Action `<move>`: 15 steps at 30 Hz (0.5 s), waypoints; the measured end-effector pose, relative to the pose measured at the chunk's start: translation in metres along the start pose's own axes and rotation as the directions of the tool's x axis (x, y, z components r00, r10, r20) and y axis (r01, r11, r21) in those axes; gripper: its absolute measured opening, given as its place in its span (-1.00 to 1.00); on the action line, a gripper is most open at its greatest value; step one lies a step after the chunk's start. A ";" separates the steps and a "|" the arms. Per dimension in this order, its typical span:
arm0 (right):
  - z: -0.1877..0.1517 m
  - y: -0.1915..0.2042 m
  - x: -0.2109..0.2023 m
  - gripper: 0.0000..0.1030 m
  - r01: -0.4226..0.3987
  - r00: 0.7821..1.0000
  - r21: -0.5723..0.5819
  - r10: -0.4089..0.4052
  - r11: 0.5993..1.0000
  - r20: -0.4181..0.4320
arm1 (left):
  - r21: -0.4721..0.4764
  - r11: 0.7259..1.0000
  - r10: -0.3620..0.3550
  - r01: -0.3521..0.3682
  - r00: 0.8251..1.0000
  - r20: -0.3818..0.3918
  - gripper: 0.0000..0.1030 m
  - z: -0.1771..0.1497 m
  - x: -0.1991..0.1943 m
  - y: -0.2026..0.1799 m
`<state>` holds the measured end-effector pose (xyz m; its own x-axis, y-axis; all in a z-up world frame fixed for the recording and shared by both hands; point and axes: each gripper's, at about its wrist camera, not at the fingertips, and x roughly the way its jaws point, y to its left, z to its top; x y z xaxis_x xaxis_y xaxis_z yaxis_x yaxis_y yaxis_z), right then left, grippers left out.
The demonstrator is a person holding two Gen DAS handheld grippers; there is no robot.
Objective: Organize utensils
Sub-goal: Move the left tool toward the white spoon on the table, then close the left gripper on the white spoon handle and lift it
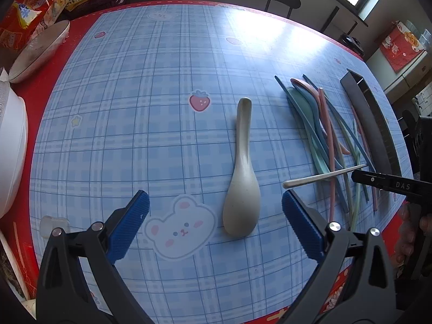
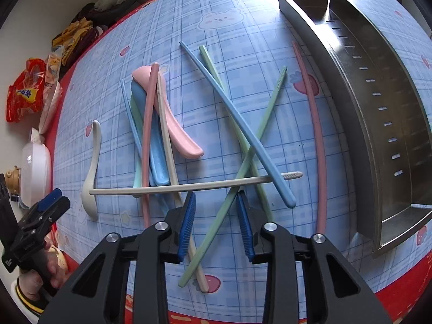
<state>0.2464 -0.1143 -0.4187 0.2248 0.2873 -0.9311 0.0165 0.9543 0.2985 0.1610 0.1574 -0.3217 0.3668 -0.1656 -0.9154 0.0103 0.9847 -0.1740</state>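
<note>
Over a checked surface [image 1: 167,86], the left hand-held gripper [image 1: 216,224] is held wide apart above a beige spoon [image 1: 241,189], while the right hand-held gripper [image 2: 216,224], narrowed but unclamped, straddles a green chopstick [image 2: 237,178] in the jumbled pile beside the metal tray [image 2: 378,108], apparently for sorting.

We see a beige speckled soup spoon [image 1: 241,178] lying alone on blue plaid cloth, pastel chopsticks and spoons [image 2: 162,124] heaped crisscross beside a steel divided tray [image 2: 378,113]
</note>
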 end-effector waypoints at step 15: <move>-0.008 0.001 0.001 -0.87 -0.028 0.999 -0.061 0.027 0.998 -0.018 | -0.127 0.977 -0.179 0.174 0.983 -0.032 0.01 0.010 0.017 0.013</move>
<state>0.2389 -0.1125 -0.4215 0.2076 0.3142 -0.9264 -0.0492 0.9492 0.3109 0.1764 0.1683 -0.3355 0.3296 -0.3408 -0.8805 -0.0444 0.9259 -0.3751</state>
